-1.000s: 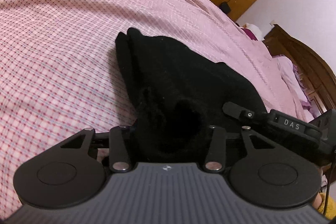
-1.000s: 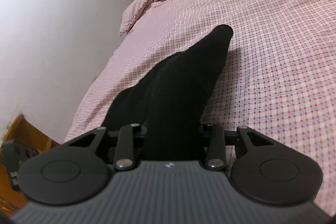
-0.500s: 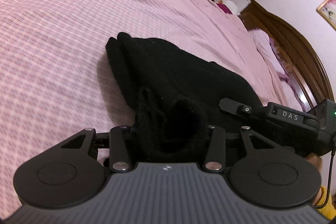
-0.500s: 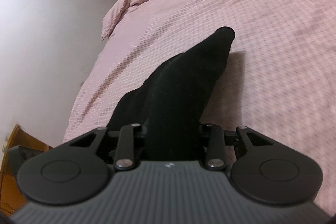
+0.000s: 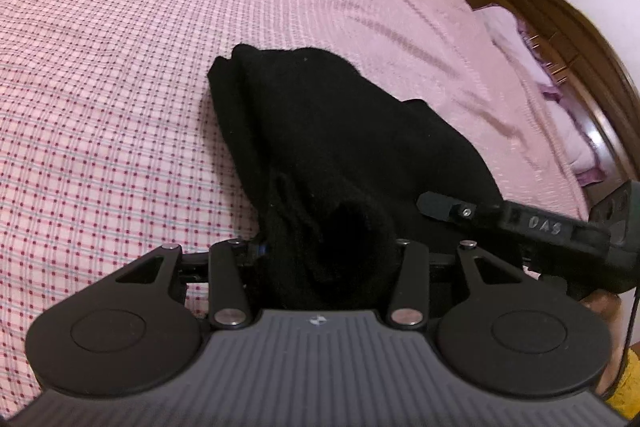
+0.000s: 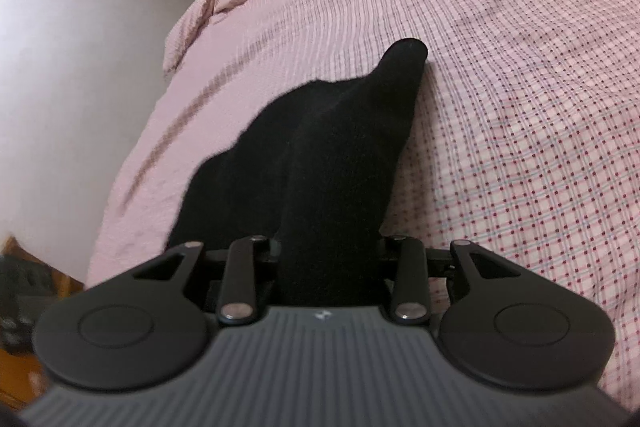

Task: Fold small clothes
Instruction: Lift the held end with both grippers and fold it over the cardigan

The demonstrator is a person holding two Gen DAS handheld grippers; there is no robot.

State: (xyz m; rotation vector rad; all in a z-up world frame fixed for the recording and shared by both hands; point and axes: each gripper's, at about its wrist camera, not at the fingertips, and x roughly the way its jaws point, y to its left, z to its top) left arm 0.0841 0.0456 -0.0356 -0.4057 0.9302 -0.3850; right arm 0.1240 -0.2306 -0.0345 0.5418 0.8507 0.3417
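Here you hold one black sock [image 5: 328,147] by both ends, over the bed [image 5: 100,87].
Left gripper [image 5: 328,267] and right gripper [image 6: 330,259] each pinch an end, keeping it taut for folding.

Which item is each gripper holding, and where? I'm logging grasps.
Both hold one black garment: left gripper on a bunched edge, right gripper on another end.
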